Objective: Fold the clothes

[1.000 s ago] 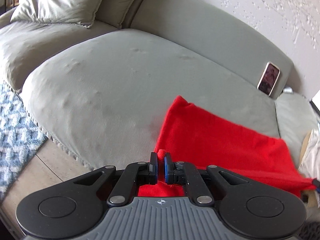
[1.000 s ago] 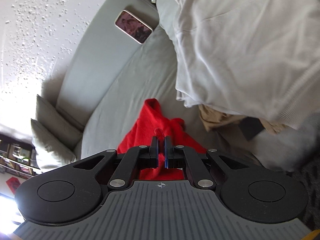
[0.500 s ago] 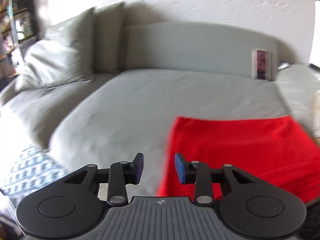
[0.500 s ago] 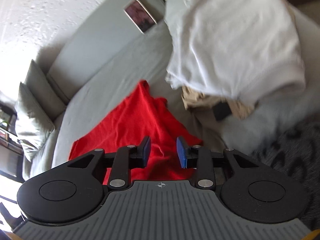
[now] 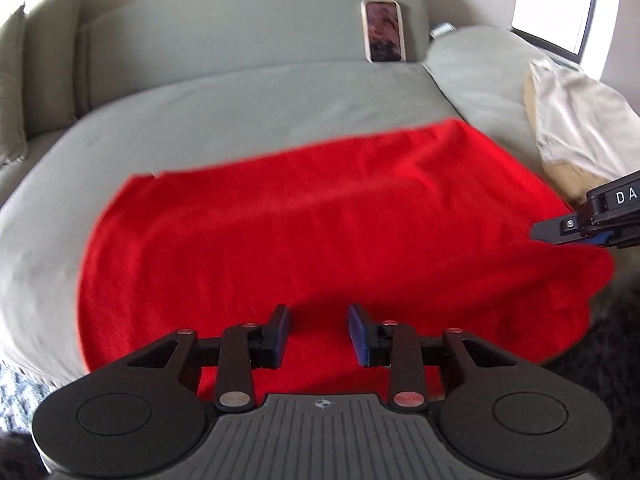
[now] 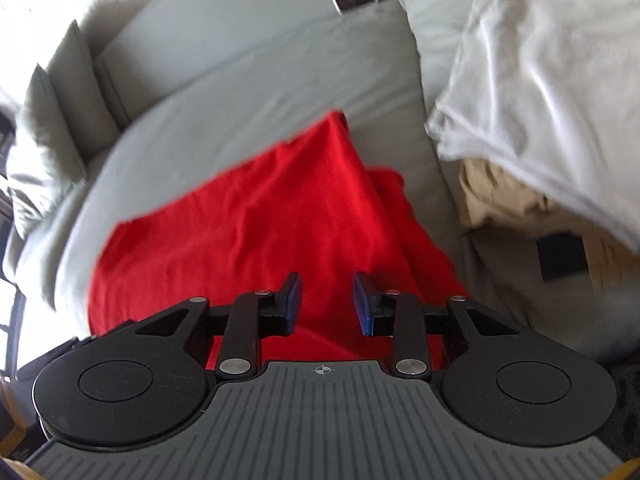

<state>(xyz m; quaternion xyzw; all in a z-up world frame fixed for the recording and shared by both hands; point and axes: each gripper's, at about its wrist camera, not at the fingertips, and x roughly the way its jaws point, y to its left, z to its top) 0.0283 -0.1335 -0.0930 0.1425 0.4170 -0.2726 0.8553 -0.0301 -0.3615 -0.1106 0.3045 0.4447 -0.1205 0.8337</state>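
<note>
Both claws have let go: a second ago each was pinched shut on a bunched bit of the red garment (image 5: pixel 320 220), and now the left gripper (image 5: pixel 319 334) and the right gripper (image 6: pixel 326 304) stand with their blue-padded fingers spread apart and nothing between them. The red cloth, which was gathered up in a heap then, now lies spread wide over the grey sofa seat (image 5: pixel 240 108), just ahead of and beneath both claws, with its near edge hanging down over the front of the cushion. From the left claw's view the right one's tip shows at the far right, just at the cloth's right-hand edge.

Ahead of the left claw and well beyond the cloth, a phone (image 5: pixel 382 30) leans against the sofa back. To the right of the right claw sits a pile of white fabric (image 6: pixel 540 80) over something tan, apart from the red piece.

To my eye the laying-out step is done and the folding proper has yet to begin. The cloth looks fairly smooth, with a few soft ripples. A fresh grasp on the corners or an edge seems the likely next need, though the far right corner looks a little bunched.
</note>
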